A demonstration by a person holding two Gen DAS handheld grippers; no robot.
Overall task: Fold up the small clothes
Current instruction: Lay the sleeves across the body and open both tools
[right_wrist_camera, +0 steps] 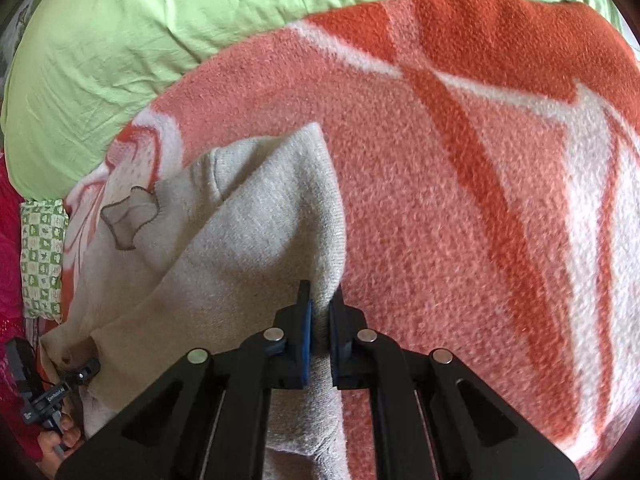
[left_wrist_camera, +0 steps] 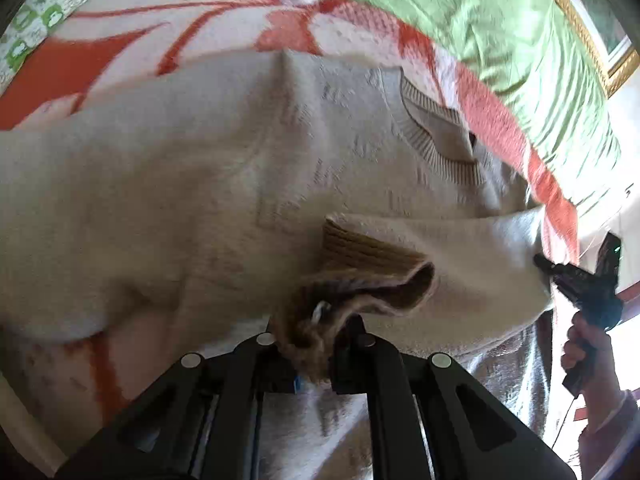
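One cream sweater (left_wrist_camera: 200, 200) lies on one orange-and-white blanket (right_wrist_camera: 460, 200), over a green sheet (right_wrist_camera: 140, 20). Two grippers grip it: the left gripper (left_wrist_camera: 308, 332) is clamped on the brown ribbed cuff (left_wrist_camera: 360, 272), the right gripper (right_wrist_camera: 320, 320) pinched on the sweater's edge. Writing on the left gripper's body is too small to read.

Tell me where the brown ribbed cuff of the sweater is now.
In the left wrist view the brown ribbed cuff is low in the centre, pinched in the left gripper, lying over the cream sweater.
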